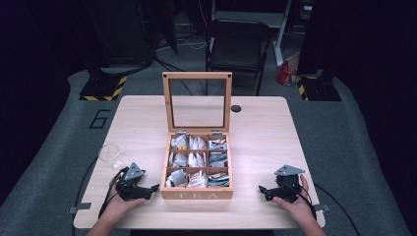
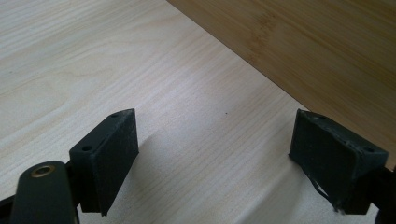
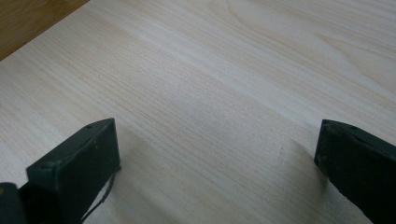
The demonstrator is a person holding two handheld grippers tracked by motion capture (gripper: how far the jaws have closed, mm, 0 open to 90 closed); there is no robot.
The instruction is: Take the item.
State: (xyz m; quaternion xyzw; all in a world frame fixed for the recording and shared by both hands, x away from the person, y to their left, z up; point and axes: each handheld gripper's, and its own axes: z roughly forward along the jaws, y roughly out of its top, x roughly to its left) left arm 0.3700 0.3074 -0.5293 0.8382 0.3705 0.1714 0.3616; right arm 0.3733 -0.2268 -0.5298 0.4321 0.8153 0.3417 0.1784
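Observation:
A wooden tea box [image 1: 196,193] marked TEA stands in the middle of the table, its glass lid [image 1: 197,102] upright at the back. Its compartments hold several tea bags [image 1: 196,158]. My left gripper [image 1: 153,188] rests on the table just left of the box, open, its jaws pointing at the box wall [image 2: 317,51] with bare wood between them. My right gripper [image 1: 262,190] lies on the table right of the box, open, with nothing between its jaws, which stand wide over the tabletop [image 3: 210,93].
A clear plastic cup [image 1: 109,154] lies on the table behind the left hand. A small dark round hole [image 1: 236,108] sits near the table's back edge. Behind the table stand a black chair [image 1: 238,43] and dark equipment stands.

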